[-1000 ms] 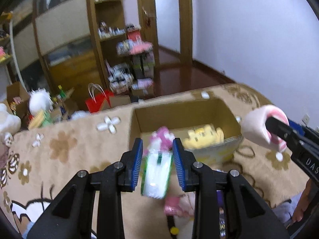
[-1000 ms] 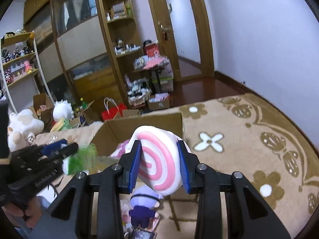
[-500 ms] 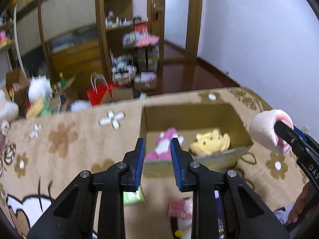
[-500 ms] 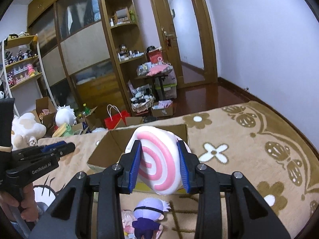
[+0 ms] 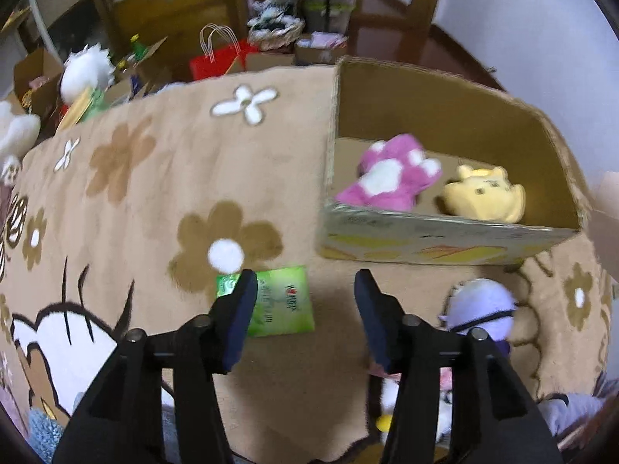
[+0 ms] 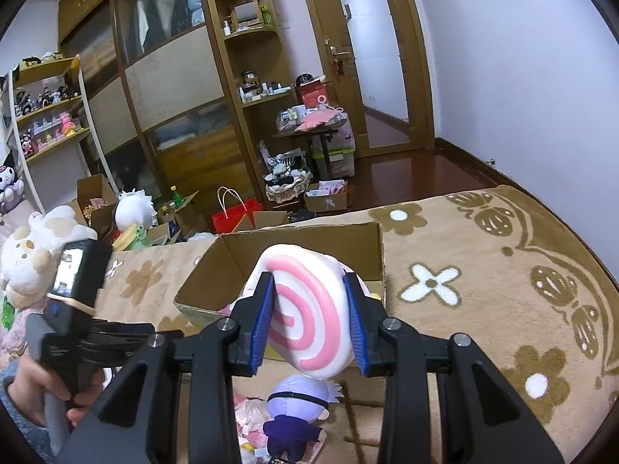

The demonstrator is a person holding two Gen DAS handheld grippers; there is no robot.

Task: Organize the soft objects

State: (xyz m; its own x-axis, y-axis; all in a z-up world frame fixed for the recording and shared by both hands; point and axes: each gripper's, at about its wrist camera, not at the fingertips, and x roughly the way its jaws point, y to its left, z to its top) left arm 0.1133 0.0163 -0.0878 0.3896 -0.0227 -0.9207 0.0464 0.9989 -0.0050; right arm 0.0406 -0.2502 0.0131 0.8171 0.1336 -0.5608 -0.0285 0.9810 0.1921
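The left gripper, its jaws just opened with nothing between them, hangs over the rug beside a green packet at lower centre. The right gripper clamps a pink-and-white swirl cushion before the cardboard box, mid-frame.

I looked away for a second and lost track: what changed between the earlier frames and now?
The left gripper let go of the green packet, which now lies on the rug outside the cardboard box. The gripper tipped down toward the rug, and its jaws have just been opening with nothing between them. The right gripper stayed clamped on the pink swirl plush.
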